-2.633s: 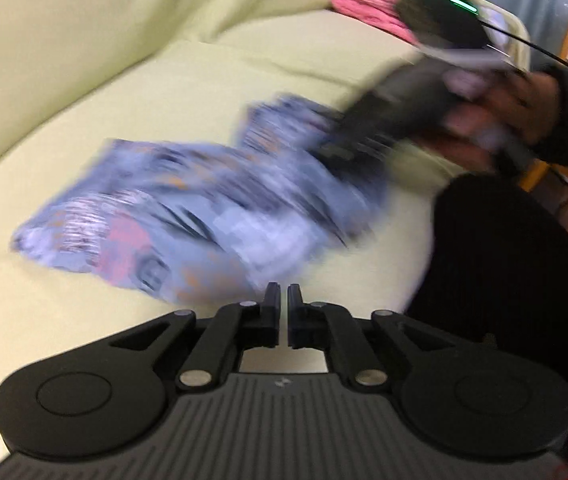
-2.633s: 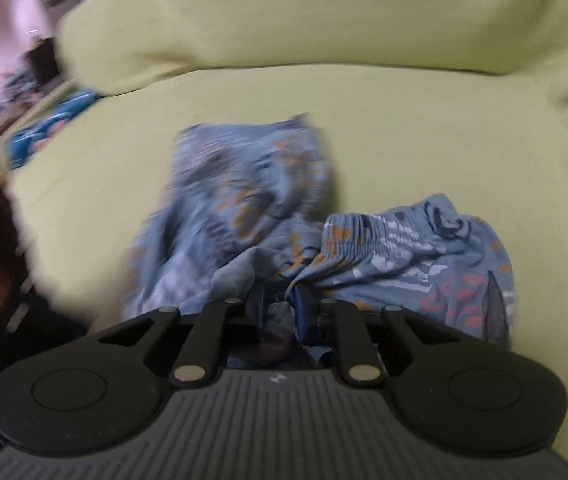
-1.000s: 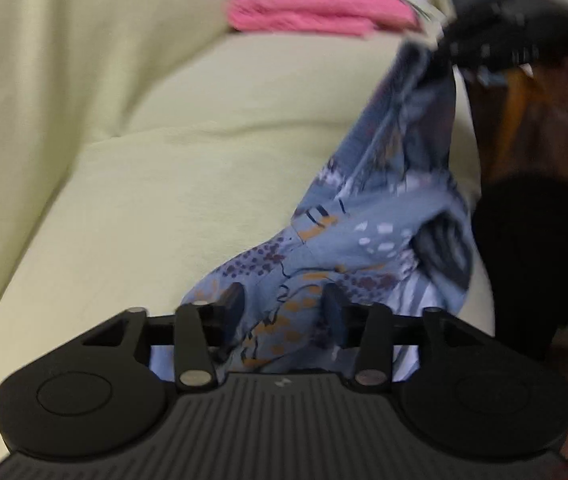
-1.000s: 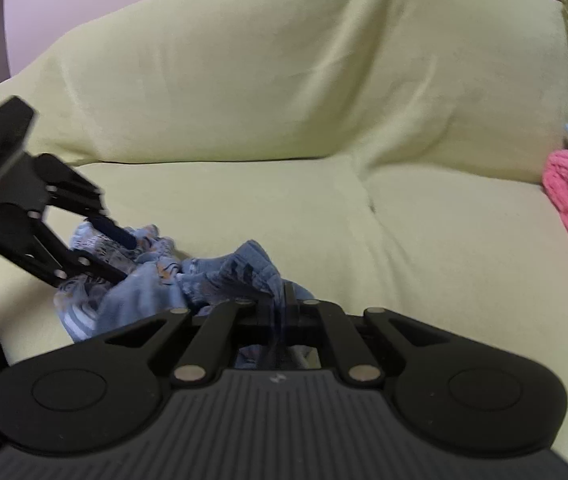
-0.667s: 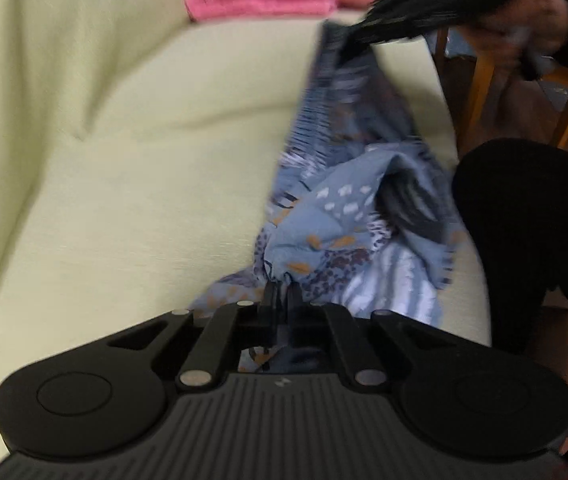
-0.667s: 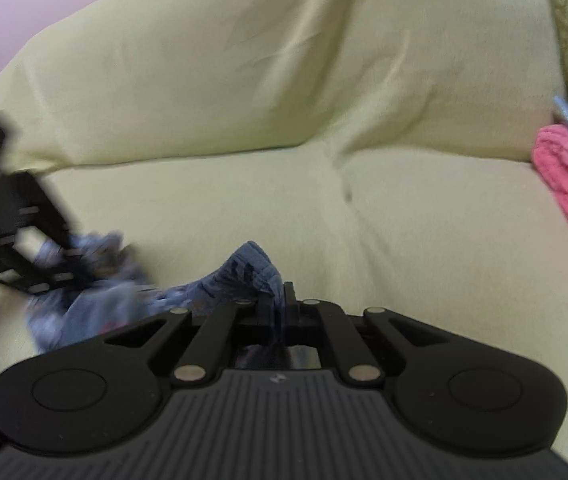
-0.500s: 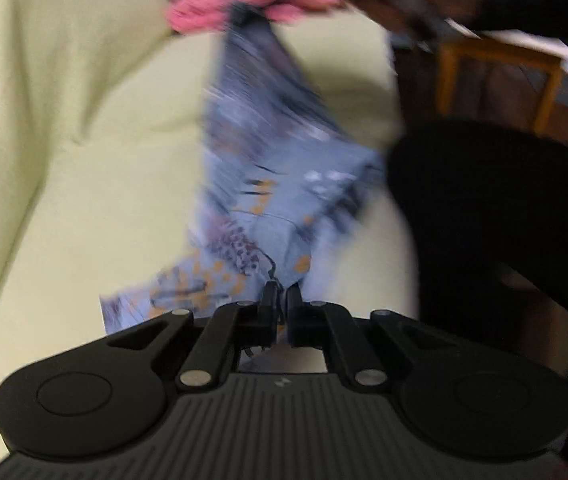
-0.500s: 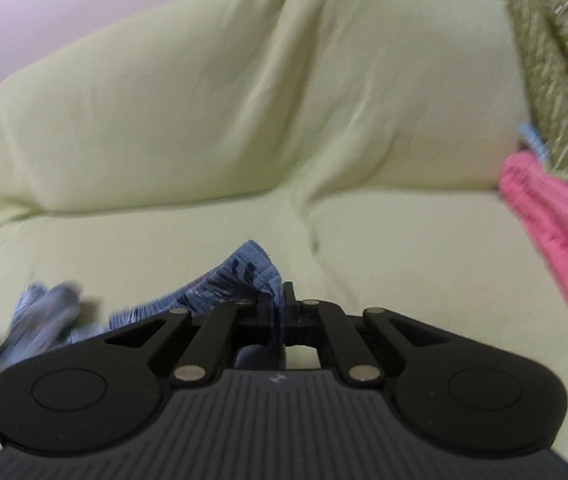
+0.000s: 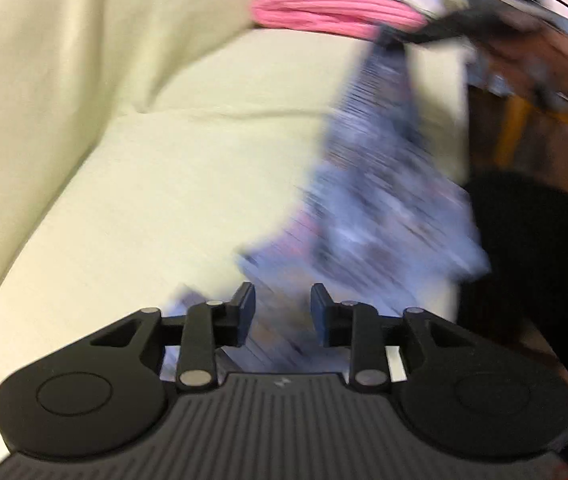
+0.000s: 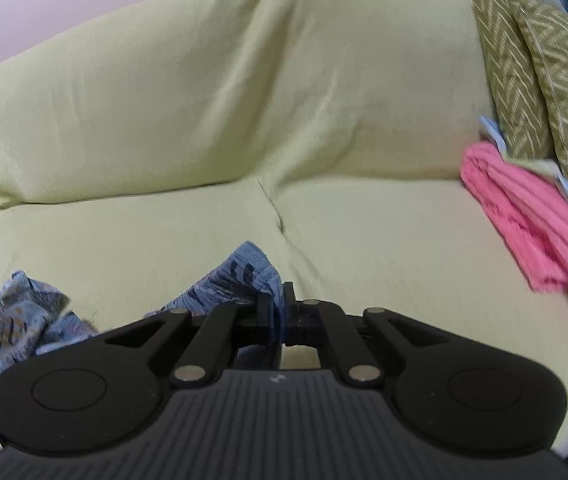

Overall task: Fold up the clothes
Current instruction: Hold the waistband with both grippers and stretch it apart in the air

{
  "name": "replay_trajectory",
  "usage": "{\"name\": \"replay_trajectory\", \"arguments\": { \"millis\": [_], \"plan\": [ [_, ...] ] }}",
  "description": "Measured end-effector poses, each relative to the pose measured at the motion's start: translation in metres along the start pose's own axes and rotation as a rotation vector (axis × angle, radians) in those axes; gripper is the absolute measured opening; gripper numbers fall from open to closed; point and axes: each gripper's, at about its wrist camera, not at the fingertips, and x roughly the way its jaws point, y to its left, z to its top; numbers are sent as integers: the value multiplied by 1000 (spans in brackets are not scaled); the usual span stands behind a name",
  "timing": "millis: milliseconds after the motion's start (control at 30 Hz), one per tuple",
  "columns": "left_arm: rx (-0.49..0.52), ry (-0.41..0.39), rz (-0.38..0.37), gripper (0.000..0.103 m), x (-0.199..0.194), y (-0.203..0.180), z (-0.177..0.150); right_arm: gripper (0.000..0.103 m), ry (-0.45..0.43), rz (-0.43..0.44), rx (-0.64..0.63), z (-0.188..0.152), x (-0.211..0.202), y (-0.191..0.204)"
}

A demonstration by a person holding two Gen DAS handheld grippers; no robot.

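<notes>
Yellow-green sofa filled the background. Blue patterned shorts hung lengthwise from the right gripper, pinched at one edge, trailing down toward the left gripper, whose fingers stood spread. Pink towel lay folded far right.

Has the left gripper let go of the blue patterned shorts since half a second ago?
Yes. The left gripper, shut on the blue patterned shorts then, is open now; the right gripper holds them above the sofa.

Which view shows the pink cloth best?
Right wrist: the pink cloth is sharp, its ribbed folds clear by the cushions. Left wrist shows only a blurred pink strip at the sofa's far end.
</notes>
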Motion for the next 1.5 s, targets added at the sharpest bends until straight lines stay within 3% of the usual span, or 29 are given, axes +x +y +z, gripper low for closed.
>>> {"name": "replay_trajectory", "arguments": {
  "millis": [100, 267, 300, 333, 367, 433, 533, 733, 900, 1033, 1200, 1400, 1500],
  "plan": [
    [-119, 78, -76, 47, 41, 37, 24, 1, 9, -6, 8, -6, -2, -4],
    [-244, 224, -211, 45, 84, 68, 29, 1, 22, -3, 10, -11, -3, -10],
    [-261, 218, -218, 44, 84, 70, 29, 1, 25, 0, 16, -11, -2, -12],
    [-277, 212, -224, 35, 84, 73, 29, 1, 29, 6, 25, -10, -1, -13],
    [-295, 205, -232, 9, 84, 75, 29, 1, 32, 13, 35, -10, 1, -14],
    [-333, 167, -240, 8, 79, 79, 27, 1, 32, 27, 41, -5, 1, -15],
    [-298, 45, -136, 7, 40, 73, 30, 1, 7, 52, 12, 11, -7, -11],
    [-246, -290, 158, 7, -123, 72, 51, 1, -144, 99, -111, 74, -54, 16],
    [-170, -485, 382, 7, -250, 54, 65, 1, -319, 122, -177, 129, -104, 45],
    [-158, -569, 479, 7, -311, 37, 66, 1, -437, 144, -224, 172, -141, 68],
    [-147, -647, 560, 7, -356, 5, 70, 1, -548, 159, -264, 203, -185, 84],
    [-157, -711, 604, 7, -415, -37, 54, 1, -602, 219, -262, 201, -228, 89],
    [-145, -699, 613, 7, -427, -50, 49, 1, -598, 260, -235, 202, -237, 82]
  ]
}}
